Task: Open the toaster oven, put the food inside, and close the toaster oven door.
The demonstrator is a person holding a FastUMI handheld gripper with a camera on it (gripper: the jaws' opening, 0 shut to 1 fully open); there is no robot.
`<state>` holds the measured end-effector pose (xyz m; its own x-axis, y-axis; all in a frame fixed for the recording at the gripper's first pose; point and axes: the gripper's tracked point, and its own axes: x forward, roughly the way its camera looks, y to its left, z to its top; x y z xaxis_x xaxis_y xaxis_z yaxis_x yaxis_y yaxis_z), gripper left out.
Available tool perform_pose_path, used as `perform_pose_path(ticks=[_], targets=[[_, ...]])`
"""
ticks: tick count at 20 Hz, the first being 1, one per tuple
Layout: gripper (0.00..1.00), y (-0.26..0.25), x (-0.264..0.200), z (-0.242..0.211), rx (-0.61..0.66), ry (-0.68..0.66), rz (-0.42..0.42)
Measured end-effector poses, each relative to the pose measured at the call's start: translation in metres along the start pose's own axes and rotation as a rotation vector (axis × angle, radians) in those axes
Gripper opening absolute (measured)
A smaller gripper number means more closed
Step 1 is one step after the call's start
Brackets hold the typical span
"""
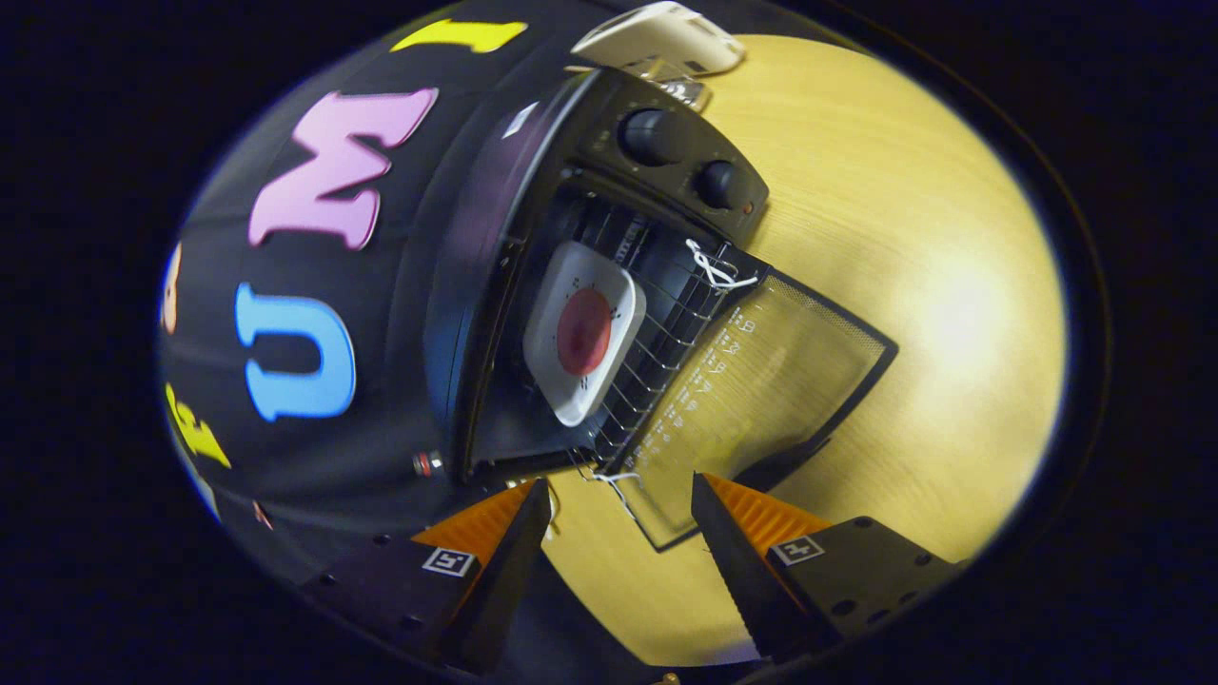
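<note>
Oven [495, 285] open (rear hidden), fingers [620, 499] apart, empty.

A black toaster oven [533, 285] with black knobs [649, 135] is seen on a pale yellow wood-grain worktop [904, 238], a white square plate [582, 328] bearing round red food [583, 331] inside, and white string [714, 268] on its rack.
</note>
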<state>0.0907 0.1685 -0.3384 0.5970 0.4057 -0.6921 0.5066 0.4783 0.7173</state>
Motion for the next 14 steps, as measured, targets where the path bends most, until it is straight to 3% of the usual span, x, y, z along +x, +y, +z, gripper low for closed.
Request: perform_pose_path(ticks=[3,9,11,14], targets=[[0.98,-0.014,-0.02,-0.025,-0.238,0.033,-0.015],[0.99,-0.063,-0.025,-0.042,-0.782,0.018,-0.188],[0.99,-0.068,-0.015,-0.046,-0.882,0.022,-0.224],[0.99,-0.088,0.003,-0.056,-0.936,0.074,-0.296]])
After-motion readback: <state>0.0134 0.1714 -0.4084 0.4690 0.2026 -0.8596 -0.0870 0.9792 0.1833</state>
